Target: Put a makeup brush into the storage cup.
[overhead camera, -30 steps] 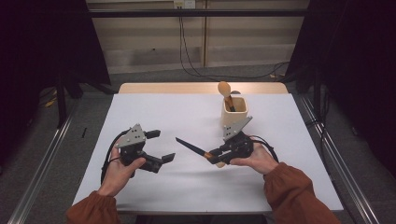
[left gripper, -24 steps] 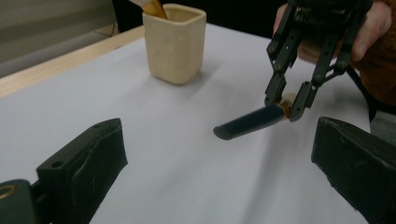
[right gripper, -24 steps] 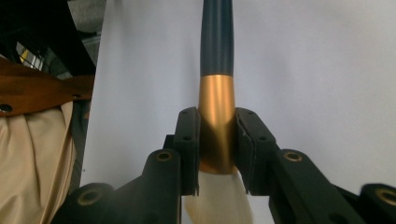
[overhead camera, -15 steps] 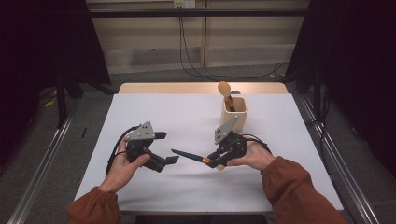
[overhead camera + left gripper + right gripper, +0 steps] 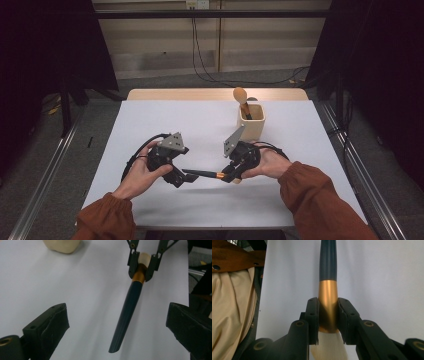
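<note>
White-covered table (image 5: pixel 150 125) below; right gripper (image 5: pixel 227 176) fingers clamp gold ferrule of dark-handled cream-bristle brush (image 5: pixel 200 174), held level; left gripper (image 5: pixel 184 178) fingers spread wide around handle tip; risk: off-axis closing levers brush out, ferrule looks slick.

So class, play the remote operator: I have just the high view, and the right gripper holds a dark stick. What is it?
Observer: A brush. The right gripper clamps its gold ferrule, pale bristles behind the jaws.
Operator: Is the left gripper on it?
Observer: No. The left gripper is open, the handle tip between its jaws but untouched.
Operator: Is the handle resting on the table?
Observer: I cannot tell; the white table lies behind it.
</note>
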The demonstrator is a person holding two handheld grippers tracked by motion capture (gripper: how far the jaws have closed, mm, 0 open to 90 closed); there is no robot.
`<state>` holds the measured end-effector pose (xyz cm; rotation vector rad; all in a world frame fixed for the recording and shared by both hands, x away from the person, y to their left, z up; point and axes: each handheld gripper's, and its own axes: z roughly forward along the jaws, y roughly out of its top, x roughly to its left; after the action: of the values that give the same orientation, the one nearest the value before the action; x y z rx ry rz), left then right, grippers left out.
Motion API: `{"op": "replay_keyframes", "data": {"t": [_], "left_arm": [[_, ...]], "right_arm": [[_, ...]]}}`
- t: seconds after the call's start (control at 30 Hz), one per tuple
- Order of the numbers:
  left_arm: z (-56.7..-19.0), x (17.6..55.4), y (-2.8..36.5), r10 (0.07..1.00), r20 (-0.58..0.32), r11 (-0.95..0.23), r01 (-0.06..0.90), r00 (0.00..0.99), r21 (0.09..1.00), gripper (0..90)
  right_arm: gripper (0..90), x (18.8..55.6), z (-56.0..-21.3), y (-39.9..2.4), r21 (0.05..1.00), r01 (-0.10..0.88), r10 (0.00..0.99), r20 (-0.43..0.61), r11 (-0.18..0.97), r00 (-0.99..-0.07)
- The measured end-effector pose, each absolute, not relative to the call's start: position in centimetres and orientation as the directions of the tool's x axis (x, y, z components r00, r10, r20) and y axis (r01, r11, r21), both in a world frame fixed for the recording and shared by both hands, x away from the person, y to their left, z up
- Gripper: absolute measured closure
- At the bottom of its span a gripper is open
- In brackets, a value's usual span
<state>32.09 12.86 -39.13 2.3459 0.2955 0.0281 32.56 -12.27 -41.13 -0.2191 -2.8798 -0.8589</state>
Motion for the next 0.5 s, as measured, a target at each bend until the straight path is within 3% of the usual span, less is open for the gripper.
{"op": "replay_keyframes", "data": {"t": [0.33,0.5], "left_arm": [[-39.9,32.7,11.6,0.130,-0.117,-0.776,0.174,0.985,0.606,6.0],[-40.5,32.7,10.9,0.131,-0.113,-0.819,0.172,0.985,0.547,6.2]], "right_arm": [[71.8,32.9,-40.8,-11.8,0.488,0.166,0.097,0.164,0.857,-0.982],[71.8,33.0,-40.9,-11.7,0.469,0.166,0.097,0.167,0.867,-0.981]]}}
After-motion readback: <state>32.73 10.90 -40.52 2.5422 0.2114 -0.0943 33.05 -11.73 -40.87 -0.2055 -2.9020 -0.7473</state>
